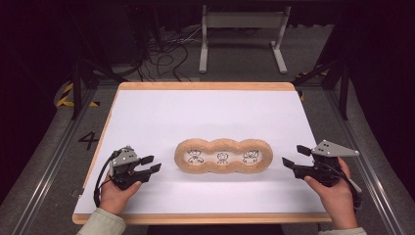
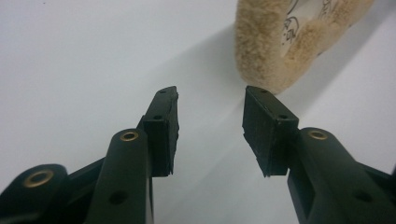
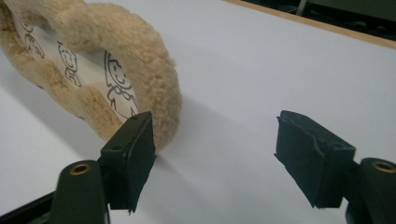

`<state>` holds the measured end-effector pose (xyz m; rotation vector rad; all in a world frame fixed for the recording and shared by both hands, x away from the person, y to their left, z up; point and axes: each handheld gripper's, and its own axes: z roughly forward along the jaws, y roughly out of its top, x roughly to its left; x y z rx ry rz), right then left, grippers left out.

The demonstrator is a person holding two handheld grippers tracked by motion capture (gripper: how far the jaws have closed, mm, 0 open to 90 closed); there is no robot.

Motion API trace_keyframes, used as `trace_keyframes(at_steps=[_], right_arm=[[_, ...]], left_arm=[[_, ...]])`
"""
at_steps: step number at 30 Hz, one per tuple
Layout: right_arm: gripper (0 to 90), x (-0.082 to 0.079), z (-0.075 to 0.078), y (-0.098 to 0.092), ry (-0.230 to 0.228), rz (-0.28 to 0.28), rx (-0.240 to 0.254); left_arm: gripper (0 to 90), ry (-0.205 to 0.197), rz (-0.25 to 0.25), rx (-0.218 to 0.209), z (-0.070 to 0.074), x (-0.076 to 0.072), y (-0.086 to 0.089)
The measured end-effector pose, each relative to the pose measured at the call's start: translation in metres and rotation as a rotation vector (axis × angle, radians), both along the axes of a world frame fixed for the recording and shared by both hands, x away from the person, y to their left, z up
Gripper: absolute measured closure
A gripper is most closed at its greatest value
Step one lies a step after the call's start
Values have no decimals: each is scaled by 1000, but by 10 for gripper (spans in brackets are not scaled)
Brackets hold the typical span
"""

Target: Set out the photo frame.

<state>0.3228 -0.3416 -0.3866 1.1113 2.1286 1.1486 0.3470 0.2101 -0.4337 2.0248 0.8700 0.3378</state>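
A tan, fleecy three-lobed frame (image 1: 223,156), shaped like three joined rings with a small cartoon figure drawn in each white window, lies flat near the middle of the white surface (image 1: 205,112), a little toward the person's edge. Its long axis runs straight across, from nine o'clock to three o'clock.

The left gripper (image 1: 148,163) sits off the frame's nine o'clock end, with bare surface between. Its jaws are spread with nothing between them, and they point toward three o'clock. In the left gripper view (image 2: 210,121) the frame's rounded end (image 2: 275,51) lies ahead at about one o'clock of the jaws, near but apart from them.

The right gripper (image 1: 296,155) sits off the three o'clock end, jaws also spread and empty, pointing toward nine o'clock. In the right gripper view (image 3: 215,149) the frame's end lobe (image 3: 144,56) lies toward ten o'clock, and one jaw tip overlaps the fleece edge in the picture; whether it touches I cannot tell.

Both hands flank the frame along its long axis, and the right looks slightly the nearer to its end. Judging from this, any grasp would have each gripper close in along that axis, the jaws straddling the thick fleecy rim at each end lobe.
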Motion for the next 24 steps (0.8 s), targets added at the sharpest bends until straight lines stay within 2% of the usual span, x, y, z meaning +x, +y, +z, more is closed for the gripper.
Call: trace_keyframes(at_steps=[2, 6, 10, 12, 16, 18, 21, 24], right_arm=[[280, 0, -3, -5, 5, -12, 3], [277, -1, -8, -14, 14, -29, -5], [275, 1, -18, -24, 33, -37, -5], [274, 1, -26, -30, 51, -45, -7], [268, 5, -40, -36, 92, -56, 2], [264, 6, -47, -38, 117, -57, 9], [263, 9, -57, -39, 152, -57, 1], [260, 10, -60, -37, 167, -49, 0]], left_arm=[[562, -7, 7, 18, -2, 2, 3], [559, 1, 26, 25, -6, 5, 7], [556, 8, 47, 53, -11, 10, 12], [555, 35, 52, 32, -14, 12, 15], [551, 44, 55, 21, -16, 14, 17], [549, 60, 59, 12, -17, 14, 17], [545, 64, 59, 4, -17, 15, 17], [543, 63, 55, 6, -18, 15, 17]])
